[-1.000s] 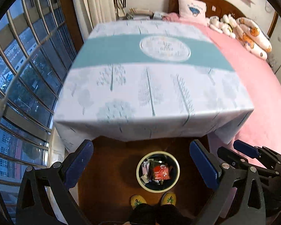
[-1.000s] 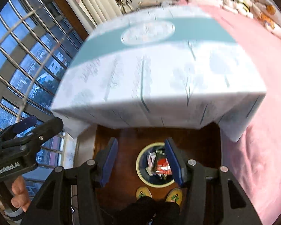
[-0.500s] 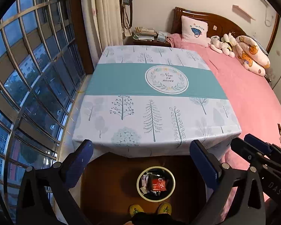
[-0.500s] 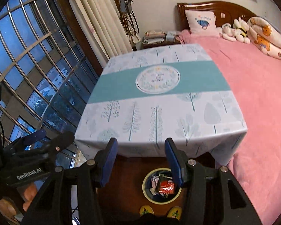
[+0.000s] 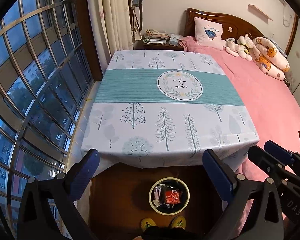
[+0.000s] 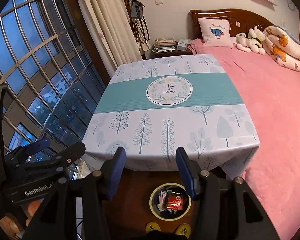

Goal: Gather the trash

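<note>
Both grippers are raised above the scene and point steeply downward. The left gripper (image 5: 151, 167) has its jaws wide apart with nothing between them; the right gripper (image 6: 151, 169) has its jaws partly apart, also empty. The trash bin (image 5: 169, 195), a round container with a pale rim, stands on the dark wooden floor (image 5: 120, 190) at lower centre of both wrist views, just ahead of the person's yellow slippers (image 5: 163, 223) and just in front of the near edge of the table (image 5: 166, 108). The bin holds collected trash, including a red wrapper (image 6: 175, 201) among pale paper scraps. The bin stands upright with its mouth facing up; being round, it has no long axis in plan. The red wrapper lies roughly flat, its longer side running approximately left to right in the frame. The table top, under a tree-printed cloth, shows no loose trash. Judgement: the deposit step appears complete and the task is at or near its end. The next move calls for scanning table, floor and pink bed (image 5: 270, 104) for remaining pieces.
</note>
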